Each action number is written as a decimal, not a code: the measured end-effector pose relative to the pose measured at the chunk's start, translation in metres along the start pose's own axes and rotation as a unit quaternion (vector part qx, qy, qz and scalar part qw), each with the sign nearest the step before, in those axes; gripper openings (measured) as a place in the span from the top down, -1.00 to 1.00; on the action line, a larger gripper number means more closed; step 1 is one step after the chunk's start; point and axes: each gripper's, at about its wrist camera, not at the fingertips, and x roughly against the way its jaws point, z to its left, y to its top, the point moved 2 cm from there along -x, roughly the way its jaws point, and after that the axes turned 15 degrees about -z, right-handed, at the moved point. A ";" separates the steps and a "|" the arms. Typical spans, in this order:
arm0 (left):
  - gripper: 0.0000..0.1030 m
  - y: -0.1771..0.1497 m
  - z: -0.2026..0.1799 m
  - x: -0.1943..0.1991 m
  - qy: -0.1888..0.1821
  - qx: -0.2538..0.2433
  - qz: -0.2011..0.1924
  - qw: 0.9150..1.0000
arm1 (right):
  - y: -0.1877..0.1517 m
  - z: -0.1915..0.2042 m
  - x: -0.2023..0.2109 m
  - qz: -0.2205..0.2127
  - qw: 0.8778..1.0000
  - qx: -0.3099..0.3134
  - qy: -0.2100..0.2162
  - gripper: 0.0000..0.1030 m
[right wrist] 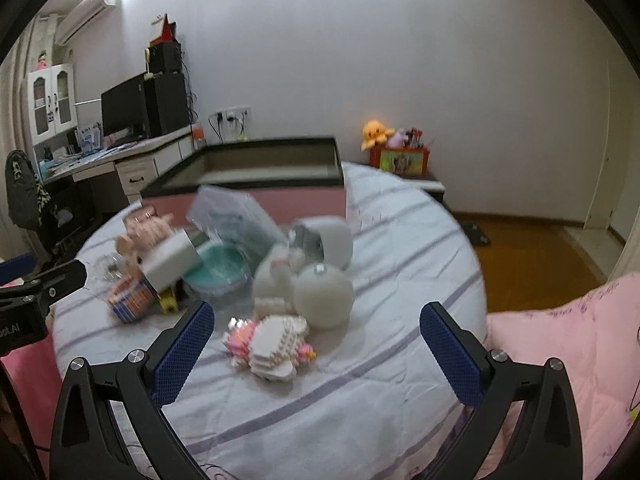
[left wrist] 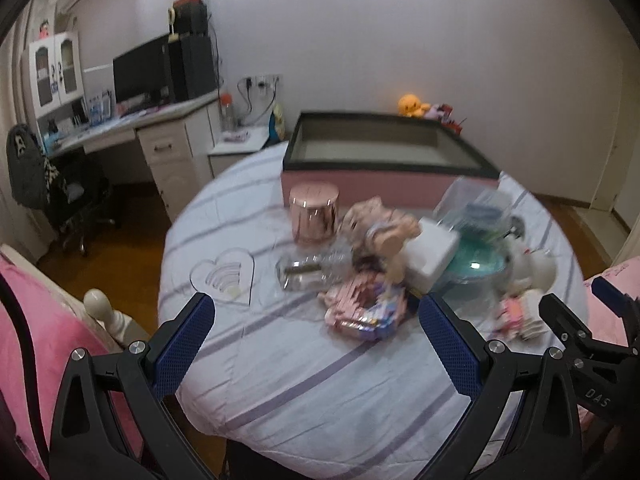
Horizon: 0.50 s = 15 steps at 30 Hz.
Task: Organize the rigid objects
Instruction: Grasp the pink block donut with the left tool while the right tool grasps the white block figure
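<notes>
Both claws spread wide, empty, above the cluttered striped tabletop (left wrist: pixel 304 392).
Left claw (left wrist: pixel 316 316) faces a rose-gold cylindrical tin (left wrist: pixel 314 214); right claw (right wrist: pixel 316 322) faces a white brick-built model (right wrist: pixel 276 344).

We are in a home bedroom — a bed (left wrist: pixel 304 380) with a striped sheet, a pink quilt (right wrist: pixel 568 344) beside it, a desk (left wrist: pixel 132 124) carrying a monitor (left wrist: pixel 138 68) and a white cabinet (left wrist: pixel 54 70). We see an air conditioner (right wrist: pixel 86 10) up on the wall and a plush toy (right wrist: pixel 376 132) in the corner — household things.
</notes>
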 end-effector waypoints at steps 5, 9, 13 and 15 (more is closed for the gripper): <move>-1.00 -0.013 -0.001 -0.025 0.000 -0.003 0.033 0.999 | -0.019 0.000 -0.011 0.019 1.000 -0.014 0.006 -1.00; -1.00 -0.022 -0.009 -0.043 -0.012 -0.008 0.054 0.998 | -0.031 0.003 -0.022 0.034 0.999 -0.015 0.012 -1.00; -0.84 -0.027 -0.012 -0.060 -0.024 -0.002 0.074 0.997 | -0.034 0.005 -0.030 0.038 0.999 -0.016 0.010 -1.00; -0.70 -0.029 -0.014 -0.065 -0.033 0.002 0.077 0.996 | -0.034 0.007 -0.034 0.039 0.999 -0.014 0.007 -1.00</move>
